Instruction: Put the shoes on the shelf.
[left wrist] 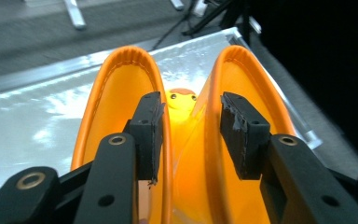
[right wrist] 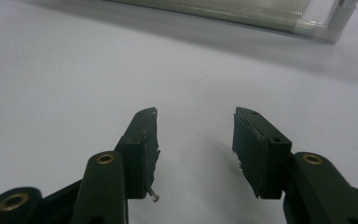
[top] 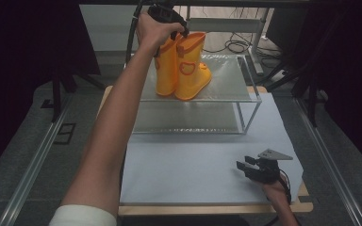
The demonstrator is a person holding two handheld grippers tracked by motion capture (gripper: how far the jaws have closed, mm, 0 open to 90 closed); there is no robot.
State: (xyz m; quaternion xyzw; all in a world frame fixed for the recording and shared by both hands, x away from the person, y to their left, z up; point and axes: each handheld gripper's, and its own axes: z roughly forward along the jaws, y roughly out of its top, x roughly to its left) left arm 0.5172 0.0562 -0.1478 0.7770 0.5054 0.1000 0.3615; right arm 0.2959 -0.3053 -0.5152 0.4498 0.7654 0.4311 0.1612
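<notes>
Two orange rain boots, one [top: 166, 70] beside the other [top: 191, 70], stand upright on the top shelf [top: 231, 80] of a metal-framed rack. My left gripper [top: 173, 31] is at their tops, held from above. In the left gripper view it [left wrist: 191, 121] is open, one jaw inside the left boot [left wrist: 107, 93] and one inside the right boot [left wrist: 256, 79], straddling their two neighbouring walls. My right gripper [top: 245, 165] rests low over the white sheet [top: 193, 165] at the front right, open [right wrist: 193, 140] with nothing between its fingers.
The rack has a lower shelf [top: 188, 120] under the boots; its front edge [right wrist: 242, 14] lies ahead of the right gripper. The wooden table edge [top: 207, 209] runs along the front. Cables [top: 238, 44] and dark stands are behind the table.
</notes>
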